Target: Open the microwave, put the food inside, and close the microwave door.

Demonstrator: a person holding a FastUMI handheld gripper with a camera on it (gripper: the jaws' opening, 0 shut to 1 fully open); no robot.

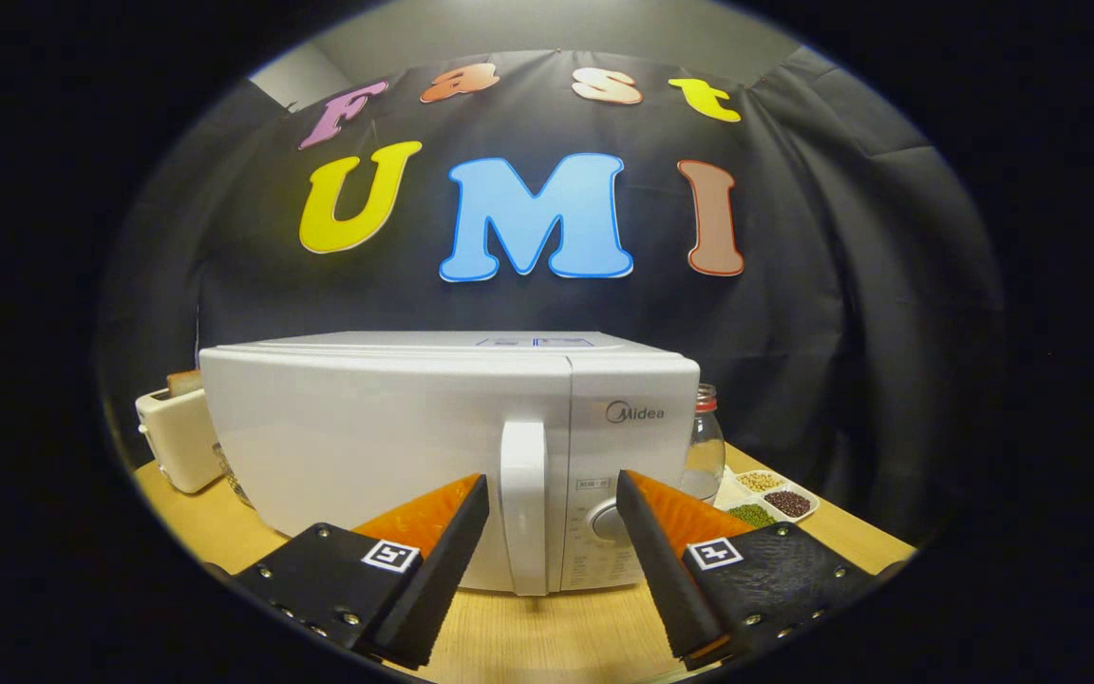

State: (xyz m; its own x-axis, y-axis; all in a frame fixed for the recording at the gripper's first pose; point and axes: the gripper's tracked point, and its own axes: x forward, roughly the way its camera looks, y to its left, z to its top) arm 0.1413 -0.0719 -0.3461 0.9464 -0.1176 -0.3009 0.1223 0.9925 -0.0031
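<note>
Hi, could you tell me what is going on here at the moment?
A hand-held gripper is lined up with a white microwave on the wooden table. Its fingers are open, and the door handle stands in the gap just beyond them, not gripped. The door looks shut. A toaster, a glass jar and a tray of beans flank the microwave.

Dim booth, lit from above and in front: the microwave [433, 446] face glows evenly, sharp; fisheye bends the bench [547, 636] edges; the open claw [552, 499] is in shadow.

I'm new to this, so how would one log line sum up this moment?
fingers: open, astride door handle | microwave: door shut | step: opening not begun
</note>
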